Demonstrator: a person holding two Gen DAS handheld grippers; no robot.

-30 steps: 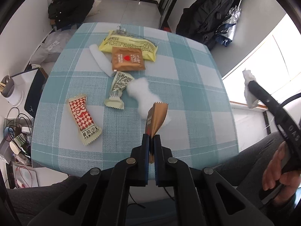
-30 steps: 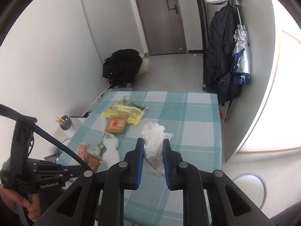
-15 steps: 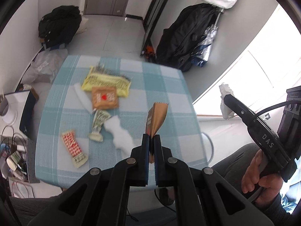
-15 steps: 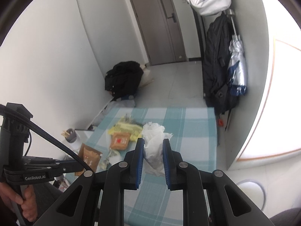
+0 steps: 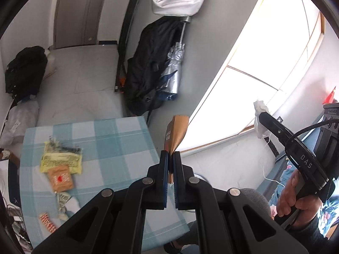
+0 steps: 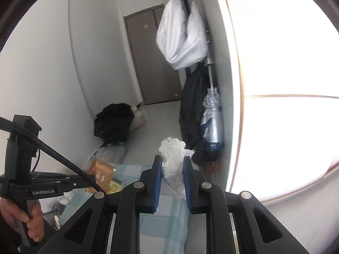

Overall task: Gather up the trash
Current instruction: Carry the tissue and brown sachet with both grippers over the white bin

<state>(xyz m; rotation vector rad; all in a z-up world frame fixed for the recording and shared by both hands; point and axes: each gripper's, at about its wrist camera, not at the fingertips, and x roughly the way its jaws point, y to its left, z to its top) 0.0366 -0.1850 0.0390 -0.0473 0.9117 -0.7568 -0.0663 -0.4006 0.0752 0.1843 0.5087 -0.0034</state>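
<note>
Left gripper point(image 5: 171, 155) was clamped on a brown wrapper point(image 5: 177, 133), held up off the table point(image 5: 118, 148); right gripper point(image 6: 172, 169) squeezed a crumpled tissue point(image 6: 172, 158). Both looked light, soft and crushable, the wrapper probably slick, so pinching an edge suits. More wrappers, including a yellow packet point(image 5: 61, 160), lay on the table.

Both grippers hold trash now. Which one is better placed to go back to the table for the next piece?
Probably left: left gripper, shut on the brown wrapper, faces the yellow packet; right gripper grips the tissue.
</note>
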